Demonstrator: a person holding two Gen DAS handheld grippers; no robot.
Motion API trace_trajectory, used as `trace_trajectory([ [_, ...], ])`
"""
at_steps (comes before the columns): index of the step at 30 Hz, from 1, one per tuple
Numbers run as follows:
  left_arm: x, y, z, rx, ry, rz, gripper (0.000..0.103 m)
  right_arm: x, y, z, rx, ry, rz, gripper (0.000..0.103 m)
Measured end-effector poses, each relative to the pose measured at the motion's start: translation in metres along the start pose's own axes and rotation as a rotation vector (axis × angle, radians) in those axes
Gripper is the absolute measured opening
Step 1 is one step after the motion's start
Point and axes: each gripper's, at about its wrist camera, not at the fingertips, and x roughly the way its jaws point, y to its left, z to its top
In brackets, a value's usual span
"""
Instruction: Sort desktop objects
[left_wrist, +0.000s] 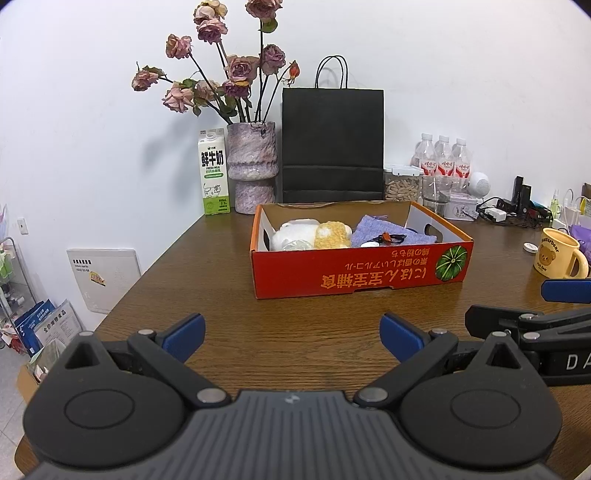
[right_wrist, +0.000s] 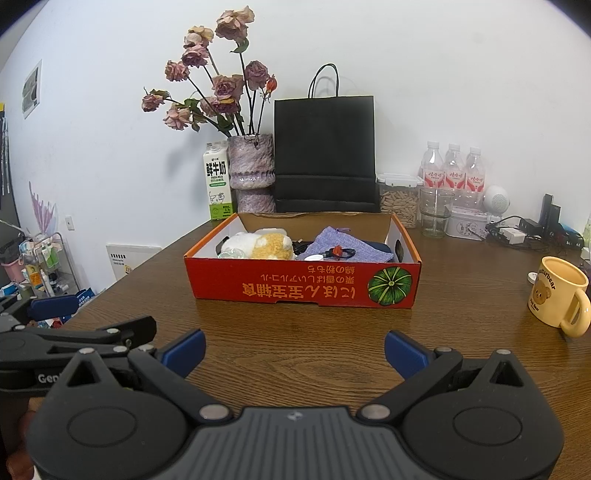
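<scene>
A red cardboard box (left_wrist: 354, 275) (right_wrist: 303, 282) sits on the wooden desk ahead of both grippers. It holds a white and yellow plush toy (left_wrist: 314, 232) (right_wrist: 258, 243), a purple knitted cloth (left_wrist: 384, 230) (right_wrist: 332, 240) and a black cord with a red bit (left_wrist: 388, 238) (right_wrist: 338, 252). My left gripper (left_wrist: 291, 338) is open and empty above bare desk short of the box. My right gripper (right_wrist: 295, 350) is open and empty too, beside the left one. A yellow bear mug (left_wrist: 559, 253) (right_wrist: 559, 293) stands at the right, with a small white cap (left_wrist: 530, 247) behind it.
At the back stand a milk carton (left_wrist: 214, 173), a vase of dried roses (left_wrist: 253, 166), a black paper bag (left_wrist: 332, 144), a snack container (left_wrist: 402, 182), a glass (left_wrist: 437, 192), three water bottles (left_wrist: 445, 157) and chargers with cables (left_wrist: 509, 210). The desk's left edge (left_wrist: 147, 269) drops to the floor.
</scene>
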Motion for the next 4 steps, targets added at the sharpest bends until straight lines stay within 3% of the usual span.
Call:
trace_trajectory([
  [4, -0.0008, -0.0006, -0.0003, 0.001, -0.016, -0.002, 0.103, -0.0009, -0.0025, -0.0002, 0.006, -0.004, 0.005, 0.103],
])
